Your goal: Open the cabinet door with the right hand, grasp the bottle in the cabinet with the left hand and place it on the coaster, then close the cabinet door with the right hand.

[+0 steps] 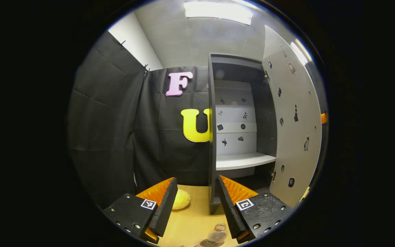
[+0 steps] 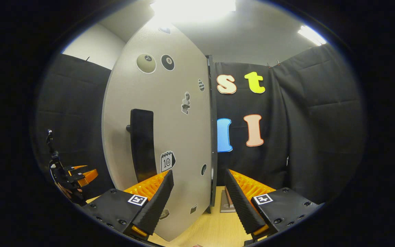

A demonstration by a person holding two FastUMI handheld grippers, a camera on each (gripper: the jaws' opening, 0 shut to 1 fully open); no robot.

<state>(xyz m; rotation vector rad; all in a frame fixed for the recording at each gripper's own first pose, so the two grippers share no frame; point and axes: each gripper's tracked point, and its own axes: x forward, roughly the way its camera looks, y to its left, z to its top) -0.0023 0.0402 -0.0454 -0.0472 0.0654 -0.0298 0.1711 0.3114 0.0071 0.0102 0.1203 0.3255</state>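
We see the cabinet door (image 2: 156,137) swung open, its outer face straight ahead of our right gripper (image 2: 197,199), with the tall dark handle (image 2: 142,144) standing upright, up and left of the fingers and apart from them. The right fingers are spread wide with nothing between them. In the left gripper view the cabinet (image 1: 242,137) shows a bare shelf (image 1: 243,160), and the bottle (image 1: 216,236) sits low between the fingers of our left gripper (image 1: 197,206), on the table (image 1: 194,219); whether a coaster lies under it we cannot tell. The left fingers are wide apart, gripping nothing. We judge that closing the door comes next, and the right gripper is the nearer one. A sticker on the door reads "10", a ball sticker "8". A yellow cushion (image 1: 181,199) lies nearby.
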